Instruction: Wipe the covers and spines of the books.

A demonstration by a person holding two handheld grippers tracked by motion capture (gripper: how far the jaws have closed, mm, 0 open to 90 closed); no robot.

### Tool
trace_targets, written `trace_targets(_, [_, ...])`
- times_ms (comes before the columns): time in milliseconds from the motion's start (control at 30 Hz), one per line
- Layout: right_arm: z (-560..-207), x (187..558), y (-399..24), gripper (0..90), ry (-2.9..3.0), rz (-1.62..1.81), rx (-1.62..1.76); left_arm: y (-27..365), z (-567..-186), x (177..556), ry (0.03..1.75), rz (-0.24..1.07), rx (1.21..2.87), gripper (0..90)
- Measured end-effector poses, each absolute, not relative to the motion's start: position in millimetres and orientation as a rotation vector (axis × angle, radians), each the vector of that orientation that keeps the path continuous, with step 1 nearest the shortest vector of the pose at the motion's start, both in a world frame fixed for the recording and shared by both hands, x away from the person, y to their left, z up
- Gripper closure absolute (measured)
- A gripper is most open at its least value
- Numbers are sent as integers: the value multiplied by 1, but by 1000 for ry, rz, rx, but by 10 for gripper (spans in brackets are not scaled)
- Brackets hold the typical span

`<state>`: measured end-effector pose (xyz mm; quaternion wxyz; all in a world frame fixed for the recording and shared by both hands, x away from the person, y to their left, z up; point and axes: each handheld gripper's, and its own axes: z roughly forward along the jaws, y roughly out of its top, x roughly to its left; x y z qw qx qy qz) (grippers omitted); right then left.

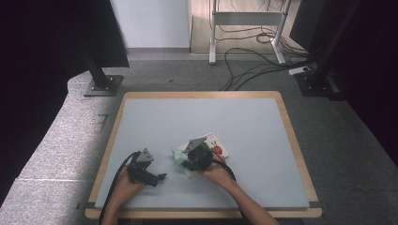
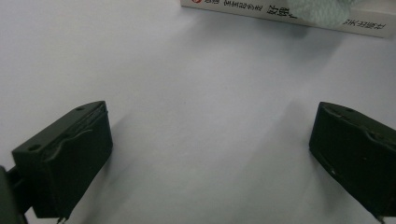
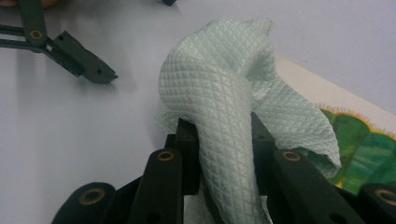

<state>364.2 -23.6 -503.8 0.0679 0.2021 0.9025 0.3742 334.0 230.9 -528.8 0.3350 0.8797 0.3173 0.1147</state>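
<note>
Your right gripper (image 3: 219, 135) has the cloth (image 3: 224, 93) pinched tight between its jaws, the pale green quilted fabric bunched up and rising over the fingertips, then flopping down on the far side. In the high view that gripper (image 1: 187, 165) sits near the middle of the table (image 1: 263, 126), cloth (image 1: 179, 156) sticking out to its left, right over the book (image 1: 219, 146). The book lies flat on the grey mat, its white cover with a red spot poking out beyond your right hand (image 1: 217, 176). From the right gripper view you catch a corner of the book (image 3: 369, 149), green picture with a yellow fringe, just under the hanging cloth.

Your left gripper (image 1: 159, 178) rests on the table to the left, a gap of bare mat between it and the cloth. Its jaws stand wide apart with nothing between them; the left gripper view looks along them over bare table at the gripper (image 2: 205, 144) itself, with the book's edge (image 2: 261, 11) and a bit of cloth (image 2: 322, 9) at the top. In the right gripper view, the left gripper (image 3: 100, 74) shows at the upper left, one finger lying on the surface, well clear of the cloth. Your left hand (image 1: 124, 185) holds it low near the table's front edge.
</note>
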Motion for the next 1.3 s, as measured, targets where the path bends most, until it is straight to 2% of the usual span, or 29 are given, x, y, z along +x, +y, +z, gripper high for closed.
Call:
trace_targets(300, [-505,373,-48,724,2687,1122,693,231,-529,334,830,300,2295,0])
trace_targets(867, [-510,399,-119,724,2551,1085,918,231,-529,334,830,301,2294,0])
trace_targets(1300, [-510,406,-147,722,2495,1047,1013,231,-529,334,830,301,2294,0])
